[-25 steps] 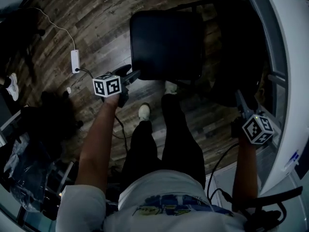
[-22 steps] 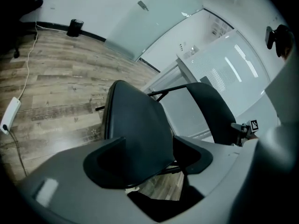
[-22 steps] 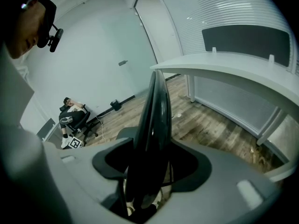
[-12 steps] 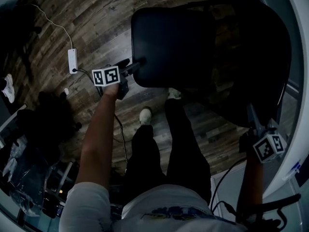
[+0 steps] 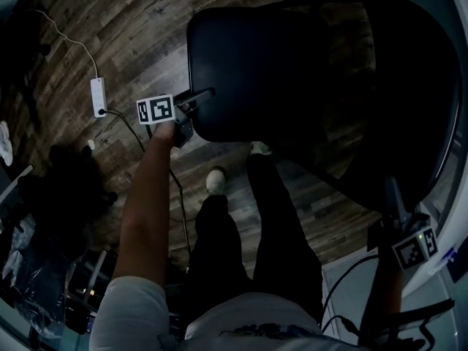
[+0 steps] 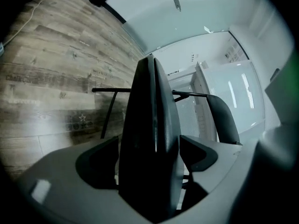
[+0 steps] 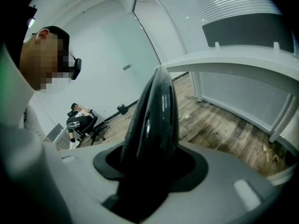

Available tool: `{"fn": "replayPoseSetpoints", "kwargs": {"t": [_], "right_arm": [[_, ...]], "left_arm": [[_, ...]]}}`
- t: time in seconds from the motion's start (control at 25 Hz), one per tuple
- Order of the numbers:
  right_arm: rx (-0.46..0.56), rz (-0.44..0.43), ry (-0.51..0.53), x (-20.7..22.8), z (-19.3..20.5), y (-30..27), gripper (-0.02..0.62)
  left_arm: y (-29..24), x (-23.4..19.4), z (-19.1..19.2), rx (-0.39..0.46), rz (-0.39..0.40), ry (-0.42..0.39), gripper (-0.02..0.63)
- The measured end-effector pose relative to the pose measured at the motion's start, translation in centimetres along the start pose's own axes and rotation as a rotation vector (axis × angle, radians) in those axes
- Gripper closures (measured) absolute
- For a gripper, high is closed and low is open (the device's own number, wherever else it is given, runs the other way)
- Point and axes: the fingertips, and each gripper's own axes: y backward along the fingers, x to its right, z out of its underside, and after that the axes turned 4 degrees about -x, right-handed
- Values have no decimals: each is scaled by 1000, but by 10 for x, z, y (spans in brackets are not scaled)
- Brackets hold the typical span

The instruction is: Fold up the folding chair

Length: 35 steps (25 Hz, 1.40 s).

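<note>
**A:** Item one?

**B:** Folding chair (image 5: 292, 64), black, standing on the floor (image 5: 131, 28) just ahead of the person's shoe (image 5: 215, 180). The padded seat (image 5: 245, 68) is matt with rounded corners and lies roughly flat. The glossy curved backrest (image 5: 417, 86) is at its right in the head view. Thin black frame tubes (image 6: 107, 112) run beneath.

**A:** Tools on it?

**B:** Left gripper (image 6: 149, 155): at the seat's near left edge. Its jaws have just been opening. The seat edge stands between them, with a gap at one pad, so it is unclamped. Right gripper (image 7: 152, 167): jaws closed on the backrest's rim.

**A:** Surroundings?

**B:** Dark wood planks. A white power strip (image 5: 97, 97) with its cable lies well apart, left of the chair.
</note>
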Motion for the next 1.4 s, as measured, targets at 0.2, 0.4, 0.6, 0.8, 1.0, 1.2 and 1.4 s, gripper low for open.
{"fn": "replayPoseSetpoints", "kwargs": {"t": [0.2,0.4,0.6,0.8,1.0,1.2,1.4], "right_arm": [[13,-15,0,-2,0,-2,418],[14,-4,-25,-2,1,3,481],[25,9,-3,-10,-7,12,511],[32,37,67,-25,-21,30,515],[24,55,110,-38,-30,42,517],[24,96,171,-40,-44,64,517],[40,115,202,-63,-45,69,517]], "left_arm": [[-21,6,2,-59,80,0,194],[-21,13,11,-103,97,-18,235],[-19,30,13,-103,105,-9,261],[-17,69,19,-100,149,4,313],[-2,116,21,-91,150,7,365],[-17,173,30,-78,157,7,394],[-9,216,32,-93,206,19,423]]}}
